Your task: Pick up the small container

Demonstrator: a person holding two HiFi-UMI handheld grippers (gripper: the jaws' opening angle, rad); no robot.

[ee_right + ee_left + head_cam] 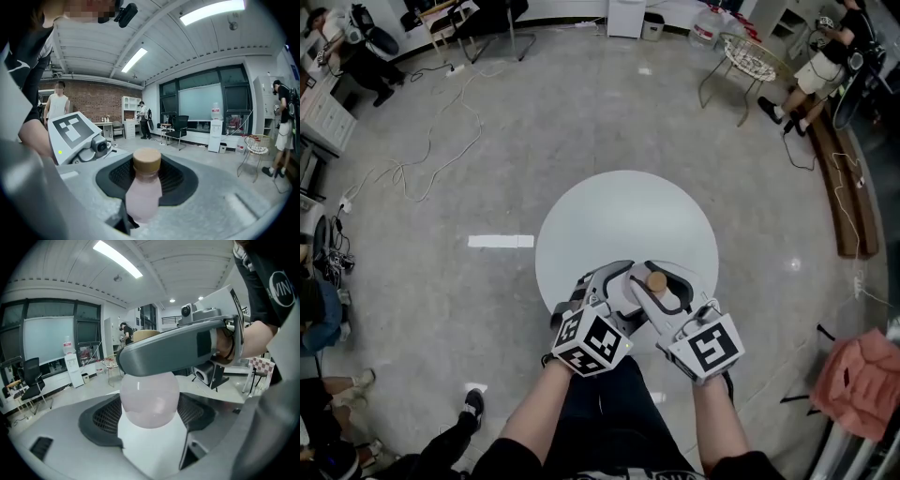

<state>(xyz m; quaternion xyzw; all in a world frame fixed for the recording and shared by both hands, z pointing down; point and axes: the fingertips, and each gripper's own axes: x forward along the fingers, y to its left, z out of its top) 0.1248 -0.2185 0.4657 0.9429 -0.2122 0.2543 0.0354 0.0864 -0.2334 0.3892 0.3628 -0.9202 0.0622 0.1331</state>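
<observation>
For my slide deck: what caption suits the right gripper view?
Right gripper clamped on a small pink bottle with a tan cap.

I had the head camera looking steeply down on the round table (581, 225). Both gripper cameras faced each other, very close to the same small container (142, 197).

I see a round white table (623, 216) on the grey floor (581, 112); a white strip (501, 241) lies at its nine o'clock.

text | shirt logo (281, 287) | possibly "VIN", partly cut off | other print illegible
</observation>
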